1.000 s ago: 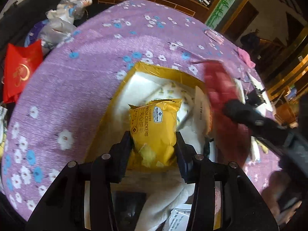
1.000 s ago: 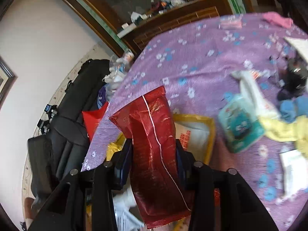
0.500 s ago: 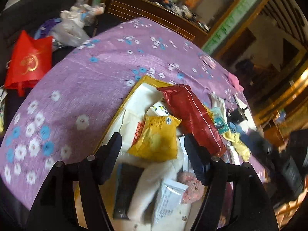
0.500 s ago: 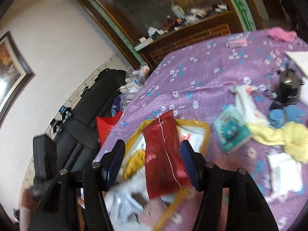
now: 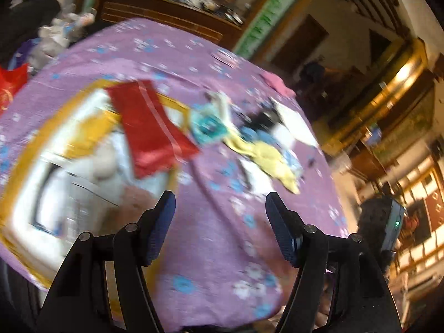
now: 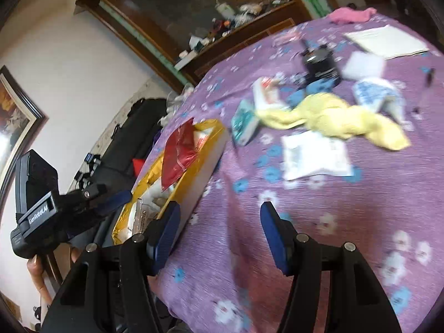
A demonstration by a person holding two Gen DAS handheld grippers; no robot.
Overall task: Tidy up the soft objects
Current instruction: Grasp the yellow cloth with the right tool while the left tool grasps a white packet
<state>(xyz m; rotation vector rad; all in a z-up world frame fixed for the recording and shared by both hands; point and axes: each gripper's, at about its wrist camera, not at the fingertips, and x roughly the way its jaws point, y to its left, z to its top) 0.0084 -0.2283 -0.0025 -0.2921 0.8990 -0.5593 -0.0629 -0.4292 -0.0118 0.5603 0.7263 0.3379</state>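
A gold-rimmed white box [image 5: 20, 166] [image 6: 205, 163] lies on the purple flowered cloth. In it are a red packet [image 5: 149, 130] [image 6: 179, 152], a yellow packet [image 5: 88, 136] and white soft items. My left gripper [image 5: 220, 213] hangs open and empty above the cloth, right of the box. Open and empty as well, my right gripper [image 6: 219, 222] hovers near the table's front edge beside the box. Further off lie a yellow cloth [image 5: 266, 158] [image 6: 333, 119], a teal packet [image 5: 208, 127] [image 6: 244, 122] and a white packet [image 6: 316, 155].
A pink cloth [image 6: 349, 15], a white sheet [image 6: 388, 41], a black object [image 6: 319, 63] and a blue-patterned pack [image 6: 374, 94] lie further back. A dark cabinet [image 6: 222, 27] stands behind the table. A black sofa [image 6: 133, 138] with bags stands to the left.
Both grippers let go of their packets, yellow from the left and red from the right. The packets now rest in the box. Both grippers swung right, away from the box.
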